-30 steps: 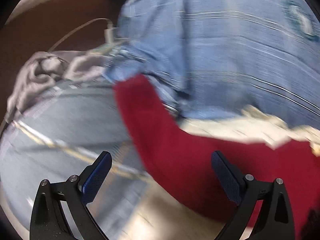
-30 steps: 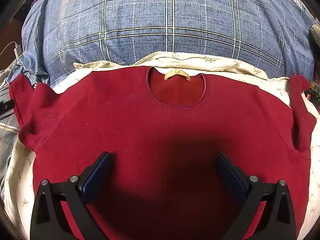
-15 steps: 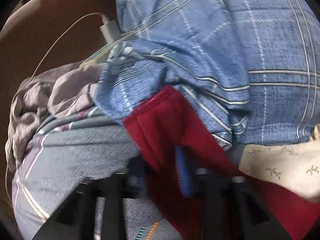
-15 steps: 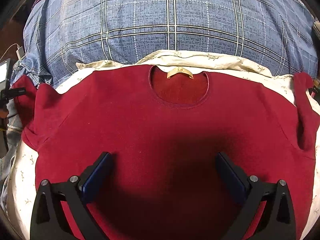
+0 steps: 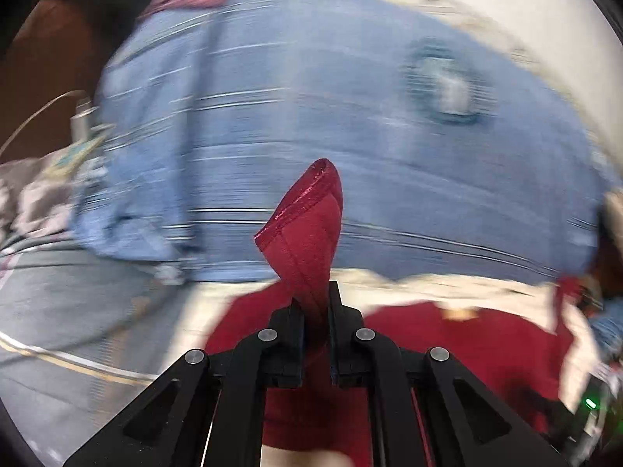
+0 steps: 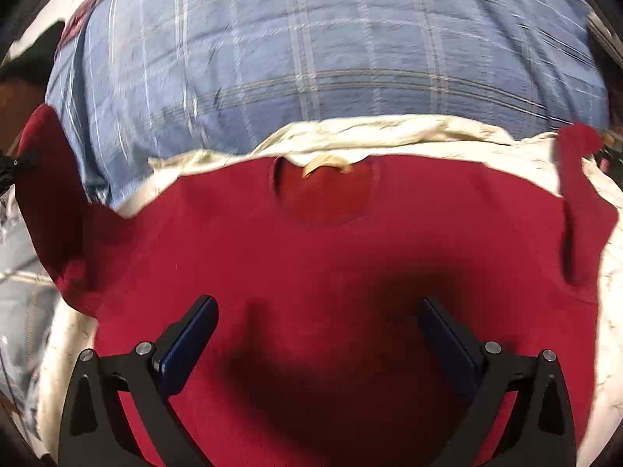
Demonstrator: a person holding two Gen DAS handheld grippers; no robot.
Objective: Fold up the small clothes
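Two tongs work a red T-shirt [image 6: 311, 257] spread front-up on a cream floral sheet [image 6: 389, 136], its collar toward a blue plaid pillow [image 6: 331, 50]. The left tongs [image 5: 316, 311] are clamped on the shirt's sleeve [image 5: 307, 225], whose hemmed cuff sticks up beyond them. The right tongs [image 6: 317, 334] hover wide apart over the shirt's body, gripping nothing.

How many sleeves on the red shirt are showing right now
2. One sleeve is pinched in the left tongs, at the left edge of the right wrist view. The other sleeve lies folded inward on the shirt's right side.
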